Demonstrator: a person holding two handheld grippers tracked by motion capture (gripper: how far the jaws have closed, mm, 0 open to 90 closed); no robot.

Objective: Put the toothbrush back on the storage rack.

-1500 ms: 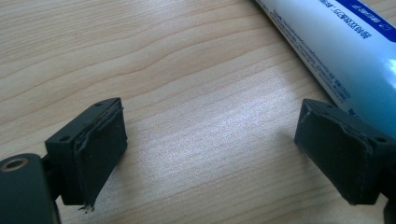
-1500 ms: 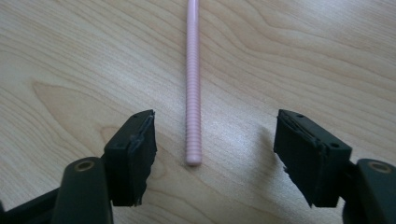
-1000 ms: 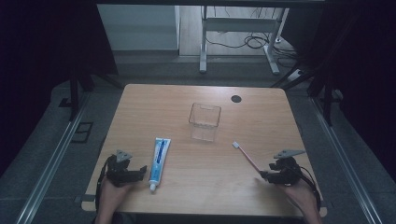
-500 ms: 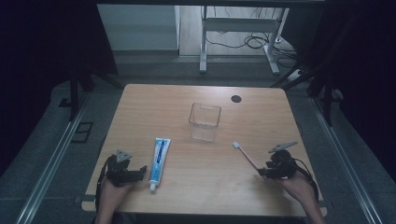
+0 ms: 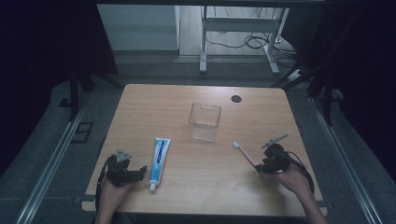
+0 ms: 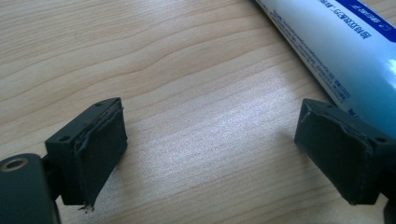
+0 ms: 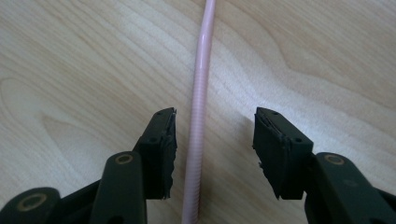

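A pink toothbrush (image 5: 245, 153) lies on the wooden table (image 5: 187, 191), white head toward the middle. My right gripper (image 5: 261, 169) is at its handle end, and its jaws have just been closing. In the right gripper view the pink handle (image 7: 199, 126) runs between the two pads without touching either, nearer the left pad (image 7: 164, 149). My right gripper (image 7: 212, 154) is open. A white and blue toothpaste tube (image 5: 159, 157) lies at the front left. Beside it rests my left gripper (image 5: 140, 171), and in the left gripper view my left gripper (image 6: 212, 154) stands wide open over bare wood, the tube (image 6: 336, 56) by its right jaw.
A clear plastic box (image 5: 204, 121) stands near the table's middle. A round dark hole (image 5: 236, 98) sits at the back right. Dark curtains flank the table, and a metal frame with cables (image 5: 243, 42) stands on the floor behind.
My right gripper has slid left along the table onto the toothbrush's handle end. The left gripper, tube and box have not moved.
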